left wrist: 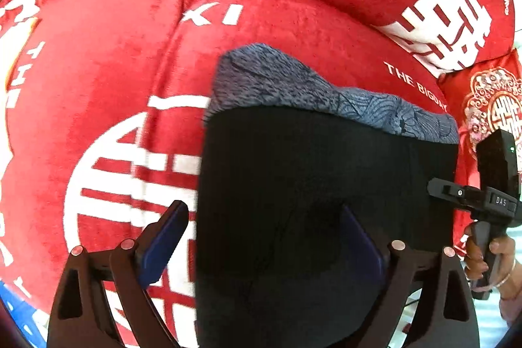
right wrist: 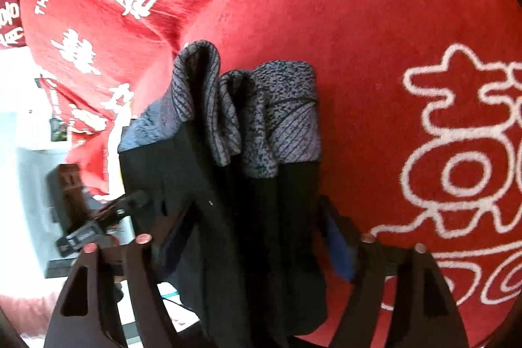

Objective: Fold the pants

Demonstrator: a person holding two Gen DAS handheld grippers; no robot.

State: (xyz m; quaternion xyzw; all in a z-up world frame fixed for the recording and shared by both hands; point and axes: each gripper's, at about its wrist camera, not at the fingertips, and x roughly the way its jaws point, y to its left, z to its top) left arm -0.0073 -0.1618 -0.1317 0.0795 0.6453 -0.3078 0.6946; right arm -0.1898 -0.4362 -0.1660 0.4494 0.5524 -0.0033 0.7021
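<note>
In the left wrist view, the pants (left wrist: 326, 201) are seen as a black folded block with a grey patterned band along the far edge, laid on a red sofa (left wrist: 114, 70) printed with white characters. The left tool (left wrist: 266, 240) is spread wide: its left pad (left wrist: 163, 247) stands over the red cover just beside the pants' left edge, and its right pad (left wrist: 359, 247) is seen against the black cloth. Whether the cloth is touched by either pad cannot be told. At the right, the right tool (left wrist: 438, 189) is seen at the pants' right edge, held by a hand (left wrist: 483, 253). A red embroidered cushion (left wrist: 489, 100) lies at the far right.

In the right wrist view, the pants (right wrist: 228, 217) are seen edge-on, black layers near and grey patterned folds bunched at the far end, on the red sofa (right wrist: 391, 38). The right tool (right wrist: 257, 247) is held apart, with the stacked layers between its two blue pads (right wrist: 341, 250); no squeeze on the cloth can be made out. The left tool (right wrist: 130, 204) shows at the pants' left edge.
</note>
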